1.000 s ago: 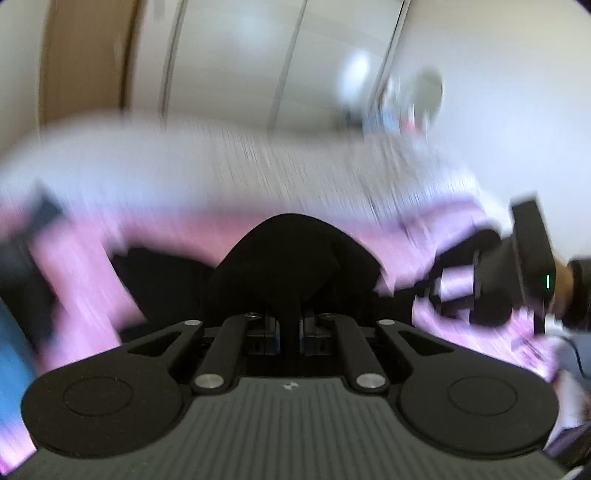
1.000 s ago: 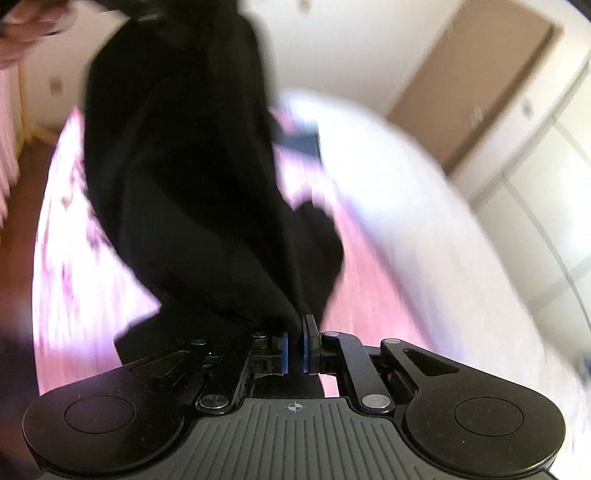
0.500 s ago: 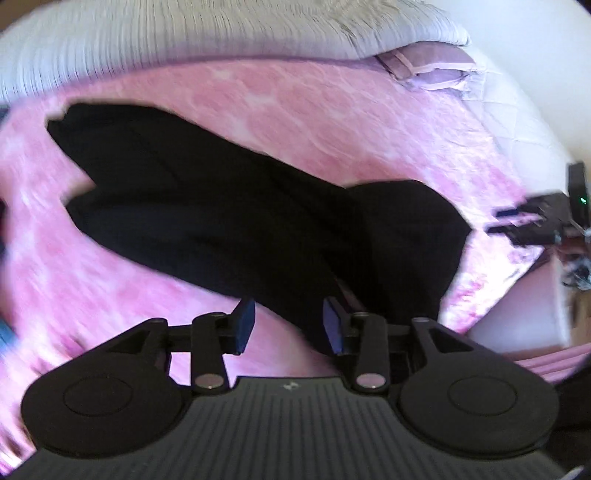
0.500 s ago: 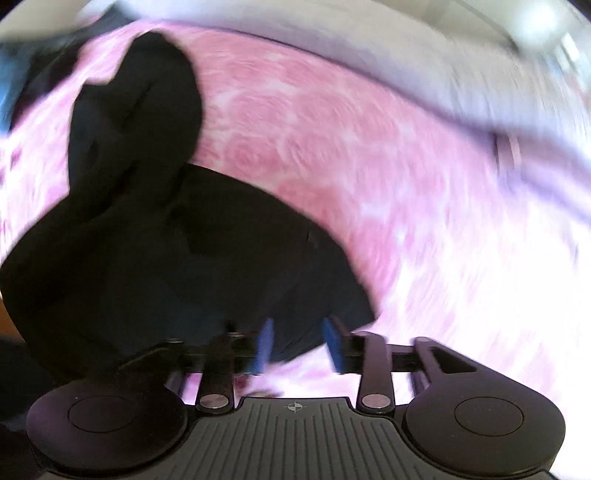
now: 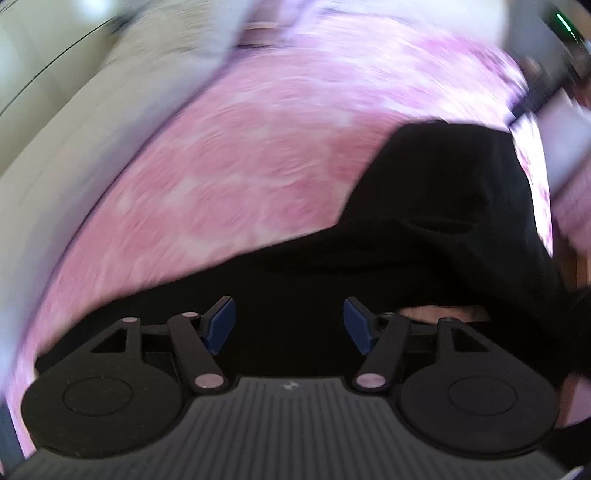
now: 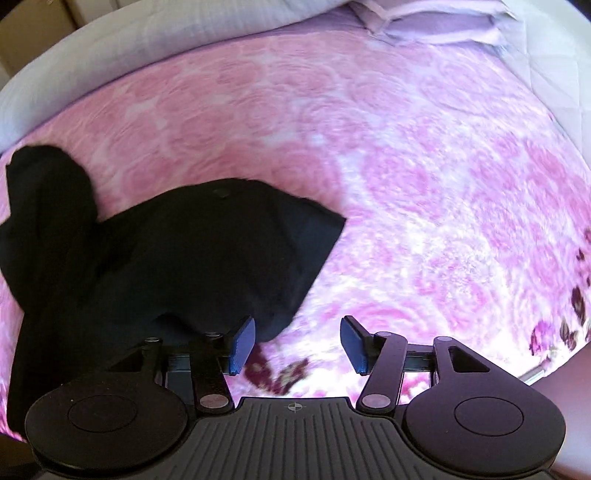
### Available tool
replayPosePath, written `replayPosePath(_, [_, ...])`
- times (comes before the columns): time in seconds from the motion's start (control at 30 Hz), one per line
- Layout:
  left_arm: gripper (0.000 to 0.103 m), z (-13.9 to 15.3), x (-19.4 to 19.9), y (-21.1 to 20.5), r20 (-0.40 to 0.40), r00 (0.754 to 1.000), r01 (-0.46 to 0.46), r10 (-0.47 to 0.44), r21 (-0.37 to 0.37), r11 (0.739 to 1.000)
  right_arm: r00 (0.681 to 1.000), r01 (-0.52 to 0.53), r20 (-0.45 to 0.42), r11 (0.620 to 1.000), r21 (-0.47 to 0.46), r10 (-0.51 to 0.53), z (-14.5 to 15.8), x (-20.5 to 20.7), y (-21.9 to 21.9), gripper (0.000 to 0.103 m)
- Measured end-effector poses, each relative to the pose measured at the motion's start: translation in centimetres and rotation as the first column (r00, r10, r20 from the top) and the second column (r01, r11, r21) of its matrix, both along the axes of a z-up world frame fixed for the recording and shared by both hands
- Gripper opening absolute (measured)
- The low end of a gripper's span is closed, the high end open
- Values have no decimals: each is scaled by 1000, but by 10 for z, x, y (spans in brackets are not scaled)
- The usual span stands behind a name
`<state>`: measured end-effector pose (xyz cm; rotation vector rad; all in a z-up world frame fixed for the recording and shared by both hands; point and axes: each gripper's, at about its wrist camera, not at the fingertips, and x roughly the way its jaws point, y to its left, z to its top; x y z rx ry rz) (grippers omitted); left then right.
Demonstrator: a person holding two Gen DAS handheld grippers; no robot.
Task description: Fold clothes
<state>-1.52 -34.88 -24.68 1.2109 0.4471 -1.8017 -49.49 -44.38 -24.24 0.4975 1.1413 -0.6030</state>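
A black garment (image 6: pixel 177 251) lies crumpled on a pink rose-patterned bedspread (image 6: pixel 406 177). In the right wrist view my right gripper (image 6: pixel 297 345) hangs over the garment's right edge, jaws opening, nothing between the blue pads (image 6: pixel 242 343); the cloth ends just behind the left pad. In the blurred left wrist view my left gripper (image 5: pixel 288 325) points down over the black garment (image 5: pixel 443 206), jaws opening, dark cloth spread under the gap but not pinched by the pads (image 5: pixel 221 321).
A white quilt (image 6: pixel 147 55) runs along the far side of the bed, with a lilac pillow (image 6: pixel 436 22) at the back right. The bed's edge drops off at the right (image 6: pixel 535 373). A blurred dark device with a green light (image 5: pixel 561 40) shows top right in the left wrist view.
Both grippers held the black garment shut and aloft a second ago. They swung down toward the bed, rolled, opened and let the garment drop onto the bedspread.
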Motion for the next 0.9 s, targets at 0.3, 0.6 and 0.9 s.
replayPosePath(0.3, [62,-57,-74,-46,85,976,195,-198,44,980,972,-227,72,971,75,222,-50,41,-69,65])
replayPosePath(0.6, [65,-102,-16,-94,315,903,263,-291,129,956,692,-721,9,690,64,722,-119,122,-90,73])
replayPosePath(0.9, [68,-169,40,-120,451,695,508,-560,243,826,714,-690,-37,711,133,699,-118,110,-76,15])
